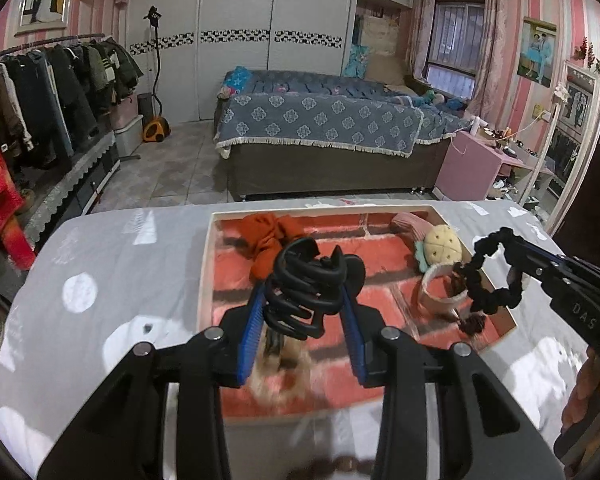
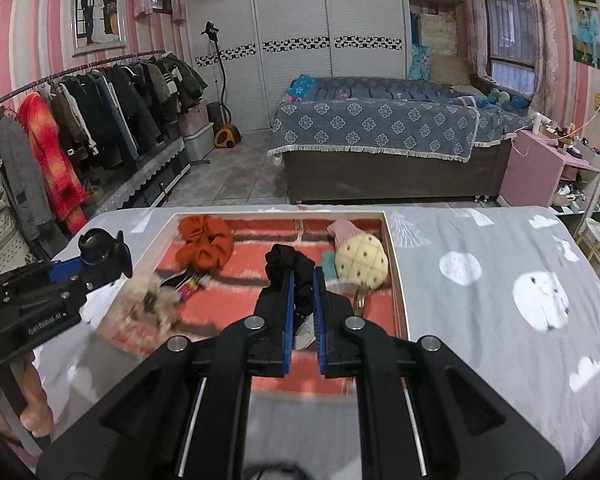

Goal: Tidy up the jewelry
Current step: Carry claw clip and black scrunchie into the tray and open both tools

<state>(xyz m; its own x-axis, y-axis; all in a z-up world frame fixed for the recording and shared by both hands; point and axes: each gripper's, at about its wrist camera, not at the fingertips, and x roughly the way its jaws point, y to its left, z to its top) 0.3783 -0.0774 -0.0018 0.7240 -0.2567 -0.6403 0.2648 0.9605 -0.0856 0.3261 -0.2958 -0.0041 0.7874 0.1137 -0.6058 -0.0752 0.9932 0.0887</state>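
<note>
Claws are filling the near edge of both views, each one gripping a hair accessory above a shallow tray. Nearest in the left wrist view, the left claw [image 1: 305, 312] is clamping a black claw clip [image 1: 306, 286] between its blue pads, the clip's curved teeth pointing down toward the tray. In the right wrist view, the right claw [image 2: 302, 300] is squeezing a black scrunchie [image 2: 290, 266] tightly, its jaws nearly touching; from the left wrist view the same scrunchie is hanging as a loop from the right claw's tip over the tray's right rim.

Below them, the white-rimmed tray [image 1: 206, 280] with its red brick-pattern lining is resting on the worktop [image 2: 500, 320], which is wearing a grey cloth printed with white shapes. Inside the tray, a blurred pale fuzzy item [image 1: 278, 380] is lying near the front edge, and a pale ring-shaped band [image 1: 440, 288] is sitting toward the right. Farther back, an orange scrunchie [image 2: 206, 242] is lying at the rear left corner, while a cream pineapple-shaped plush piece [image 2: 360, 262] is lying against the rear right wall.

Beyond the worktop, a bed [image 2: 380, 128] with a blue patterned cover is standing across the tiled floor, and a clothes rack [image 2: 100, 112] full of jackets is lining the left wall.
</note>
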